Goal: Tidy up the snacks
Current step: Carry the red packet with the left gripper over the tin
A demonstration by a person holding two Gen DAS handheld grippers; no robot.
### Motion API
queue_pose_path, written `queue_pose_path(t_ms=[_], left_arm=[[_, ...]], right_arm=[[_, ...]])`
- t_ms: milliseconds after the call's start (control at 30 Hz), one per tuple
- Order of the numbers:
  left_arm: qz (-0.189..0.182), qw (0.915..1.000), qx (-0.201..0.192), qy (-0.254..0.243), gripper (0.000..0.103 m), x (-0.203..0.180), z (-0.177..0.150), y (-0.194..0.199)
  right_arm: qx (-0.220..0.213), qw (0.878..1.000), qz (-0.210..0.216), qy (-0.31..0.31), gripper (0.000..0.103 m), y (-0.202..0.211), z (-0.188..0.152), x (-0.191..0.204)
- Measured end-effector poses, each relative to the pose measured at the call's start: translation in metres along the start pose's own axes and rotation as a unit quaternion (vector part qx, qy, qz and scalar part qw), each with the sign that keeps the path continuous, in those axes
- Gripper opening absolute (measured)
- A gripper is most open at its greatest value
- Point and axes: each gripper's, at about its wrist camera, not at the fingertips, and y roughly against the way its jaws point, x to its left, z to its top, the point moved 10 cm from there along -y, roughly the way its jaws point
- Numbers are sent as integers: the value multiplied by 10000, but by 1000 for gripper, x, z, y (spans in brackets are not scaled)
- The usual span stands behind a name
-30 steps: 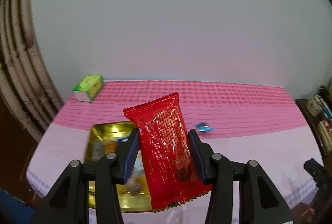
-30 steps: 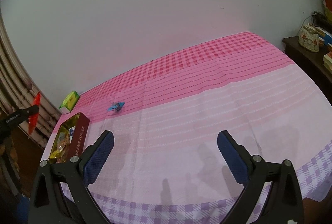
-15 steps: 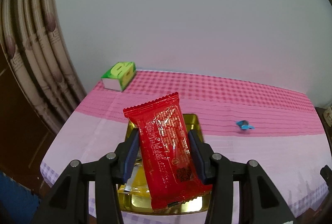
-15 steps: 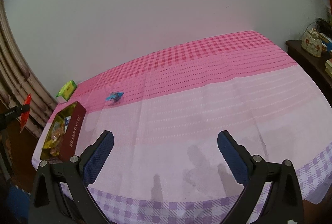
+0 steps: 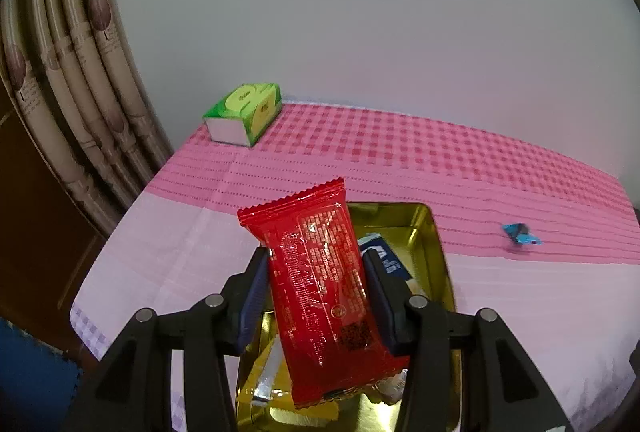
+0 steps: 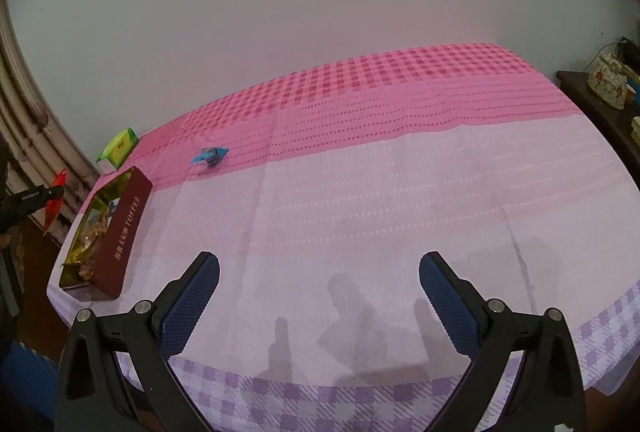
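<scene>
I am holding the glossy red foil snack packet (image 5: 320,288) pinched in my left gripper (image 5: 316,292) above the open gold-lined rectangular tin (image 5: 434,232), aiming to lower it squarely inside before letting go, while my right gripper (image 6: 318,302) is hovering wide and empty over the pink checked tablecloth (image 6: 400,191).

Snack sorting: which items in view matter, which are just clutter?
Job:
- red packet, held by left gripper
- gold tin, snacks inside
- blue candy, loose on the cloth
- right gripper, open

Clutter:
- green box
- floral pot
</scene>
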Motion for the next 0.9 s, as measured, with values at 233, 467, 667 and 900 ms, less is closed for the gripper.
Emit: queue_pose_path(t_ms=[233,467,667,900], left_arm=[[107,9996,270,9,48,5,-7,-30],[135,9986,519,-36,48,-3,-12,-60],[163,9974,694,-71,48,-12,-13,-82],[219,9960,865,-61,48,-17,-15,-98]], right_arm=[[127,9999,-20,53,100,-9,-6,1],[272,9996,-46,77,100,-20,-12,1],[371,9993,-45,85,100,-26,-17,-1],[383,9993,-31,7,100,-26,-15,-5]])
